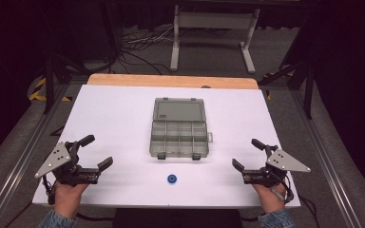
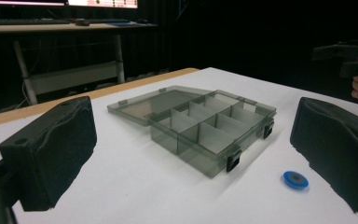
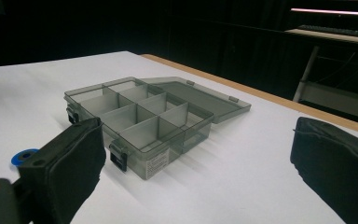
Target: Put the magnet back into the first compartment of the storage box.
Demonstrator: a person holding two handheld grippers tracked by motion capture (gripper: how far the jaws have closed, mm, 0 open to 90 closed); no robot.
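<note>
On the white desk (image 1: 114, 118), a small blue ring (image 1: 171, 179) lies just before the open compartment box (image 1: 179, 137). Both the left hand-held gripper (image 1: 95, 152) and the right hand-held gripper (image 1: 247, 153) rest spread, empty. The flat ring may slip from wide pads or skid away.

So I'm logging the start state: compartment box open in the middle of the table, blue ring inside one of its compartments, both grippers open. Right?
Not quite. The blue ring isn't in a compartment: the high view shows it on the table, in front of the open compartment box. Both the left gripper and the right gripper are open.
</note>
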